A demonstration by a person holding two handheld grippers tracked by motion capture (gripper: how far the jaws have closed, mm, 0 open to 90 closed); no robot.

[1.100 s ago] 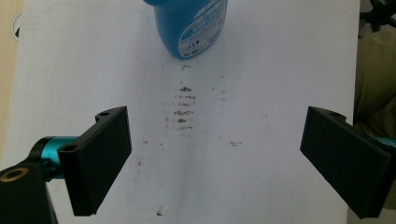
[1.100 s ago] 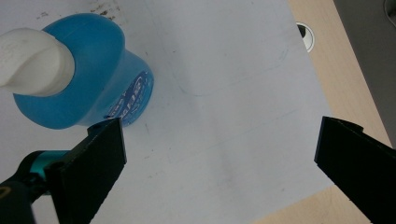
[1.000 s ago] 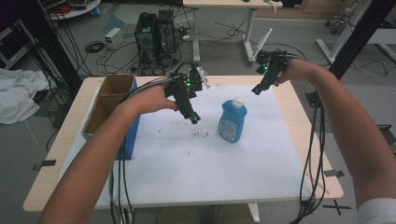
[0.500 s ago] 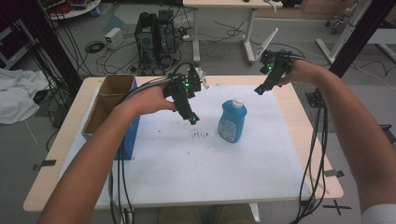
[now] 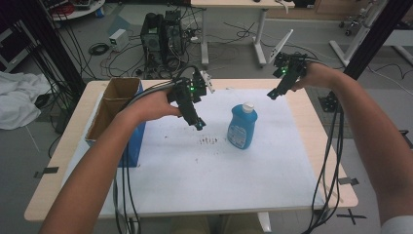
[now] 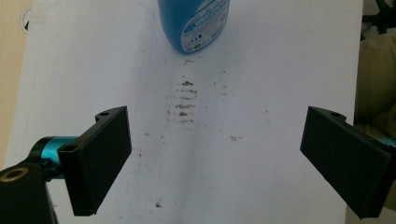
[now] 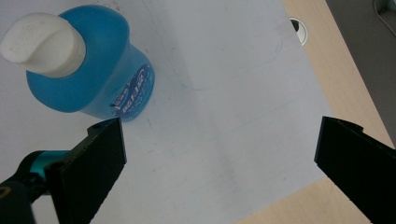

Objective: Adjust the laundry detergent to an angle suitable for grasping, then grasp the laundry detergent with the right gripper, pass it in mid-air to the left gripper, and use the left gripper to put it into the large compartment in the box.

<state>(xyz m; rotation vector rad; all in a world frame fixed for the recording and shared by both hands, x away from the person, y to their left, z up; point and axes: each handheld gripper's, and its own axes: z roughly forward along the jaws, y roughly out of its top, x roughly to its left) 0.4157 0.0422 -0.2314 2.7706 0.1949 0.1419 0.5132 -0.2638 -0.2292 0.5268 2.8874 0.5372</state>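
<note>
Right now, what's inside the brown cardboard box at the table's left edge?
The open brown cardboard box shows bare inner walls in the high view; its floor is hidden by the near wall and the person's left forearm.

a wooden table [image 5: 311, 117] carries a white sheet [image 5: 219, 170], a blue bottle [image 5: 242, 127] and a cardboard box [image 5: 113, 105].

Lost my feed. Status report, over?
Left hand-held gripper open, above sheet. Right hand-held gripper open, aloft. Bottle upright, capped, untouched. Box far left, nothing in the way.

Bottle [image 5: 242, 127] upright mid-sheet [image 5: 204, 175], cardboard box [image 5: 113, 105] at the table's [image 5: 63, 151] left edge (crumbs [image 5: 208, 141] just left of bottle).
</note>
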